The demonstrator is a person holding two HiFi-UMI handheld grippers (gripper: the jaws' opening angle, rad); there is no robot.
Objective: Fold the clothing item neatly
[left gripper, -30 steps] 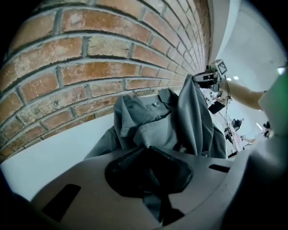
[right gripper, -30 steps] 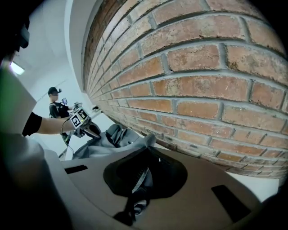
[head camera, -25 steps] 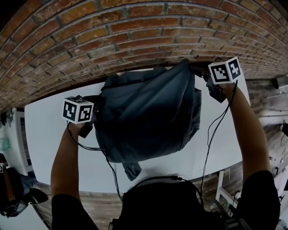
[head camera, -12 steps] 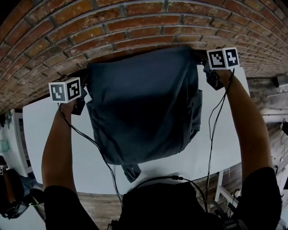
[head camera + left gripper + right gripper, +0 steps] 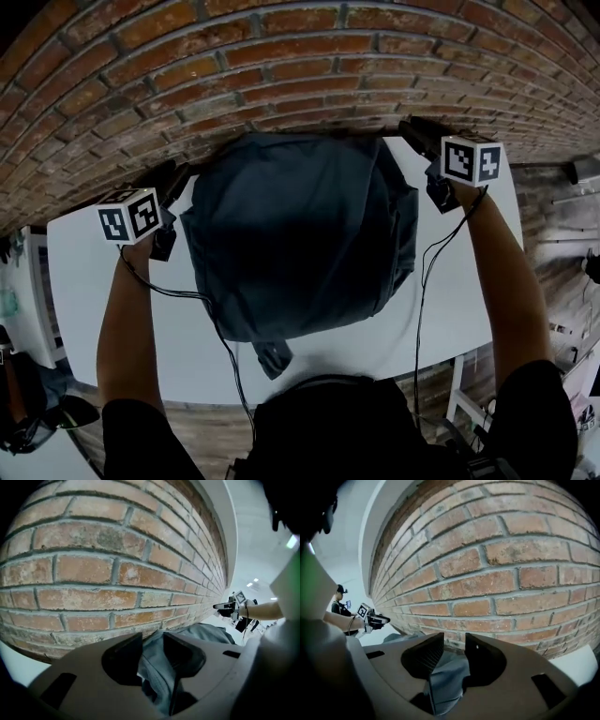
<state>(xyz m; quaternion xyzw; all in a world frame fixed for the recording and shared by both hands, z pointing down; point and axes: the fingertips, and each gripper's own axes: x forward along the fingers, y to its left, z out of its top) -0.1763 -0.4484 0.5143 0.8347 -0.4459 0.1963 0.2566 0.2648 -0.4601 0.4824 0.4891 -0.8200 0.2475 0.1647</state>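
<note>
Head view, garment (image 5: 295, 234) between left tool (image 5: 174, 180), right tool (image 5: 414, 129), opening jaws astride it

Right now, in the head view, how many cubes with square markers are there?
2. One cube sits on the left claw, left of the dark garment; the other cube on the right claw, at its right. Both claws are opening, with cloth between them. None seems hidden.
</note>
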